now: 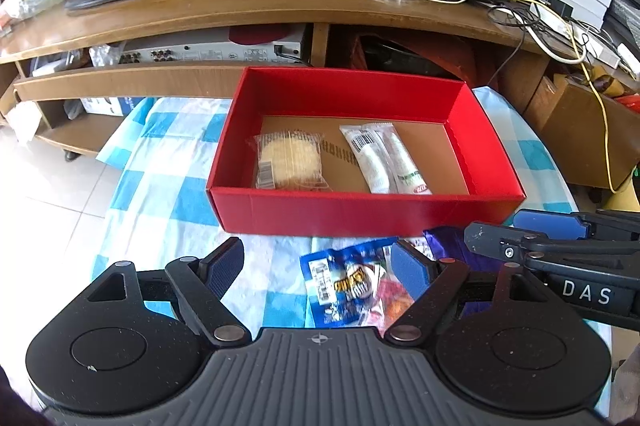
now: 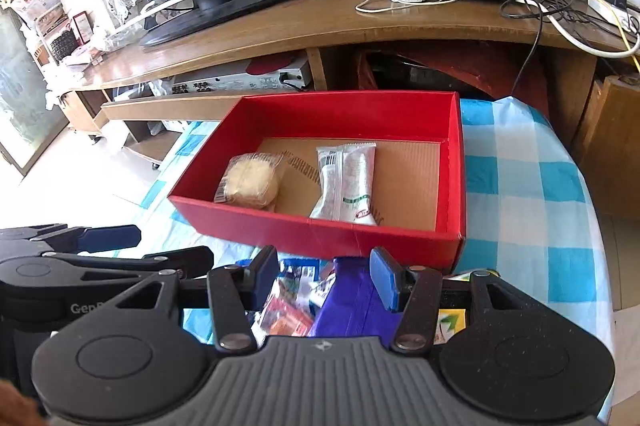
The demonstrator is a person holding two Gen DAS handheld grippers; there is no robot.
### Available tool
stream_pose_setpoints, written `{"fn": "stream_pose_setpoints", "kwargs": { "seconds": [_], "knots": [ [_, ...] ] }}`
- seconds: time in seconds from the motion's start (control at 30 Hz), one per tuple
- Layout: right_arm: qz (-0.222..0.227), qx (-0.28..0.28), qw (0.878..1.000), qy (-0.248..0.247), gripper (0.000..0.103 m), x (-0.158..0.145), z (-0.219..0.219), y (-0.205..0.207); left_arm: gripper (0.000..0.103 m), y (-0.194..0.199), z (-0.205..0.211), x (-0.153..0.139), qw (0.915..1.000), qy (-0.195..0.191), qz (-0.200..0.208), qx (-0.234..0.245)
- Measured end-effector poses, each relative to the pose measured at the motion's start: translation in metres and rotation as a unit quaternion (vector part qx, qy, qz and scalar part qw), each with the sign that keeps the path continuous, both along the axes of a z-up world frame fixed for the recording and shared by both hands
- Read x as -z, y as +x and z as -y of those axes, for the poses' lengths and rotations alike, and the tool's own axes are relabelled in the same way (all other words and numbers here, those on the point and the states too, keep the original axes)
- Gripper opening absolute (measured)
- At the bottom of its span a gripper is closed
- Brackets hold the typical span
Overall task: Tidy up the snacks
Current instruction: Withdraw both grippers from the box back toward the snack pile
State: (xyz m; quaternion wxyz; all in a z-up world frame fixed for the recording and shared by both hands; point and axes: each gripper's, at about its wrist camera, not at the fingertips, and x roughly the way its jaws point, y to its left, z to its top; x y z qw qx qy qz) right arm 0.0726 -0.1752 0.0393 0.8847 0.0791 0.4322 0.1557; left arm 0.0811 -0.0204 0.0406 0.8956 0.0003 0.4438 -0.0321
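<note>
While both claws hover low over the checked blue-and-white cloth on the worktop, the red box sits just beyond them, open-topped, w/ a cardboard floor. Inside, L to R: a clear-wrapped round cake lying flat near the front wall, and a white twin-stick packet lying lengthwise, apart from the cake. Left claw: fingers spread wide, nothing betw. them; below its gap a blue snack bag lies on the cloth, just in front of the box. Right claw: fingers likewise apart, gripping nothing; a purple packet lies under the gap, w/ the blue bag and a red-orange wrapper beside it at L, and a yellow packet partly hidden at R. Each claw appears at the other view's edge, side by side, close. Background: wooden TV stand w/ monitor, router and tangled cables.
</note>
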Motion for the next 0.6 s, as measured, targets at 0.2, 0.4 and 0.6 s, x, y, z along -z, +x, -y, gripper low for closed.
{"fn": "stream_pose_setpoints", "kwargs": {
  "seconds": [0.2,0.4,0.6],
  "knots": [
    [-0.004,-0.003,1.000,-0.001,0.056,0.000,-0.001,-0.014,0.085,-0.013,0.001,0.000,1.0000,0.004,0.002,0.005],
    [-0.023,-0.011,1.000,-0.007,0.058,0.005,-0.001,-0.032,0.086,-0.033,0.000,0.007,0.9998,0.003,-0.013,0.015],
    [-0.049,-0.019,0.999,-0.002,0.061,0.014,0.005,-0.051,0.088,-0.057,0.002,0.024,0.9979,0.004,-0.051,0.039]
  ]
}}
